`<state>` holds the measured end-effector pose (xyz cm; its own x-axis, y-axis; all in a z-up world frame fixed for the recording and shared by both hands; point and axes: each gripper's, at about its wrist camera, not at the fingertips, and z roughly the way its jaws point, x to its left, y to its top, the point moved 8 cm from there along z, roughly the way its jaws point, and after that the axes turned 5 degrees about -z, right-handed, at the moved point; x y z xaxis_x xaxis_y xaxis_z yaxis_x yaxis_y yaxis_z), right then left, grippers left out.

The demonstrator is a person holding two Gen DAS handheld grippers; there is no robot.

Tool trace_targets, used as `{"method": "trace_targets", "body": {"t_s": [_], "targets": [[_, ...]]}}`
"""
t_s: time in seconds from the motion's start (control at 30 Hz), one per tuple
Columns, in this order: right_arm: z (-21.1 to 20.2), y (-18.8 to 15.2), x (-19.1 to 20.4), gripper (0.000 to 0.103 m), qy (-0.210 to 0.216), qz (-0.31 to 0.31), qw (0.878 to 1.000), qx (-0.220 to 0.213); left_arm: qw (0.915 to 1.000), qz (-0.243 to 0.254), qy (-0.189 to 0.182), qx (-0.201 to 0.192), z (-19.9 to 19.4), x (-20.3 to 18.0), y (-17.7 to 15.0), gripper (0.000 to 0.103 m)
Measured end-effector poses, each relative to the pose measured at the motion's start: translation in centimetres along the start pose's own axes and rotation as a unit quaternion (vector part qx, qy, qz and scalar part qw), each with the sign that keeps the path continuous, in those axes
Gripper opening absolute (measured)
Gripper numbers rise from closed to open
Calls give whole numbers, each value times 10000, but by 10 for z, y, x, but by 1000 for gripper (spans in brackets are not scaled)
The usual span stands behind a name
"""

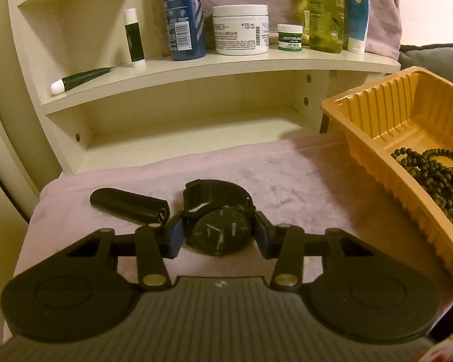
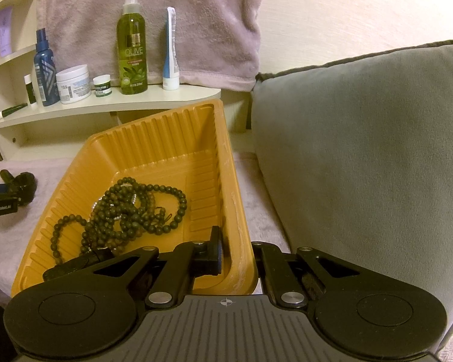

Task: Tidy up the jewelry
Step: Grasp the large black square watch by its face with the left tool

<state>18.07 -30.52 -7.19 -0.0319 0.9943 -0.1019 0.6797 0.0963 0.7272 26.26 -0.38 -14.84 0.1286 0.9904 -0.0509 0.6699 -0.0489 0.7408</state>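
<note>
A black wristwatch (image 1: pixel 217 229) lies on the pink cloth (image 1: pixel 302 187). My left gripper (image 1: pixel 220 238) has its blue pads on both sides of the watch case and is shut on it. An orange plastic tray (image 2: pixel 154 138) holds dark bead bracelets (image 2: pixel 126 211); the tray also shows in the left wrist view (image 1: pixel 374 120) with its beads (image 1: pixel 435 178). My right gripper (image 2: pixel 237 256) is shut on the tray's near right wall, one finger inside and one outside.
A black cylinder (image 1: pixel 130 208) lies just left of the watch. A cream shelf (image 1: pixel 226 63) behind carries bottles, jars and tubes. A grey cushion (image 2: pixel 362 157) stands right of the tray. The left gripper shows at the far left of the right wrist view (image 2: pixel 3 196).
</note>
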Motion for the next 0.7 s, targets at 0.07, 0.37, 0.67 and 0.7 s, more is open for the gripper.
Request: {"method": "trace_targets", "body": {"t_s": [0.07, 0.37, 0.67, 0.7], "targets": [[0, 0, 0, 6, 1, -4, 10000, -1, 10000, -56, 10, 5, -1, 2, 1, 43], [0, 0, 0, 6, 0, -2, 10000, 3, 9999, -106, 4, 65, -16, 2, 0, 43], [-1, 1, 1, 6, 27, -7, 10000, -23, 9998, -203, -46, 57, -34, -4, 5, 43], [-1, 1, 0, 6, 31, -6, 10000, -27, 9998, -201, -47, 50, -35, -5, 6, 43]]}}
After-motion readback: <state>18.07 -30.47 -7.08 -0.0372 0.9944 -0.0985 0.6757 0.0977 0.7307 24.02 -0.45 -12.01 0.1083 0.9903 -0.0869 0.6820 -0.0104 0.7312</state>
